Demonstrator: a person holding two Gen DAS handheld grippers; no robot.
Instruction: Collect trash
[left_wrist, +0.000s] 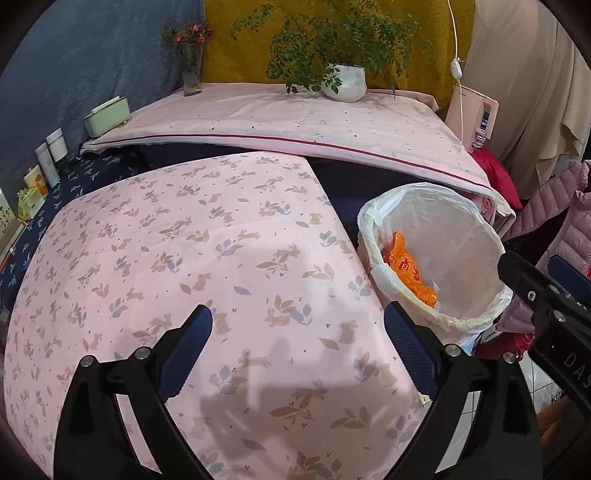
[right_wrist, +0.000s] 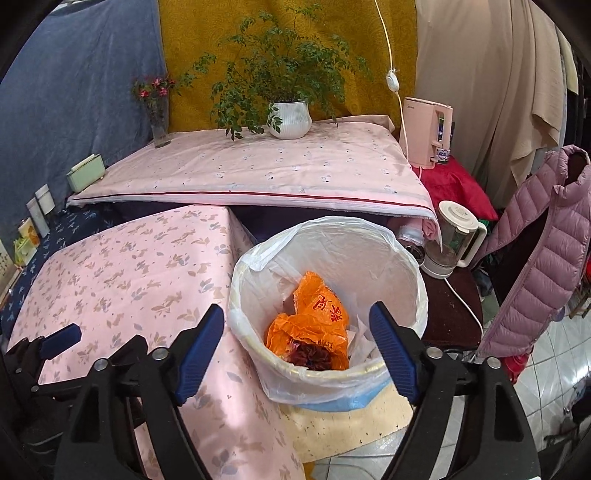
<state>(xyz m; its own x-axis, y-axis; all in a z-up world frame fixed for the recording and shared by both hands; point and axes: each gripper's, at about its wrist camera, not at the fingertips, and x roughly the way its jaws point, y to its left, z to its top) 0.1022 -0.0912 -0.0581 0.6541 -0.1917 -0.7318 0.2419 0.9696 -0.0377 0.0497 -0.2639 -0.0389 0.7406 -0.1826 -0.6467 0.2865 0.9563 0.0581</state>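
Pink rabbit-print tablecloth (left_wrist: 207, 258) bare of litter below. Left gripper (left_wrist: 297, 349) spread wide, nothing between; right gripper (right_wrist: 297, 338) likewise released above the white-lined round bin (right_wrist: 399, 258). Crumpled orange plastic bag (right_wrist: 314, 317) lying inside. Best kept clear of the liner; scan further surfaces.

Bin (right_wrist: 402, 258) base hidden behind own rim in both views; lower wall cut by right gripper (right_wrist: 297, 341) fingers. Orange bag (right_wrist: 317, 306) partly buried; dark red-brown lump (right_wrist: 310, 360) on it too unclear to identify. Print on orange bag too small to read. Left gripper (right_wrist: 61, 341) only partly visible at left edge of right wrist view. Boxes (left_wrist: 35, 184) along left edge cut off, labels unreadable. Kettle (right_wrist: 456, 236) lower part hidden behind bin rim. Jacket (right_wrist: 535, 251) cut by right edge.
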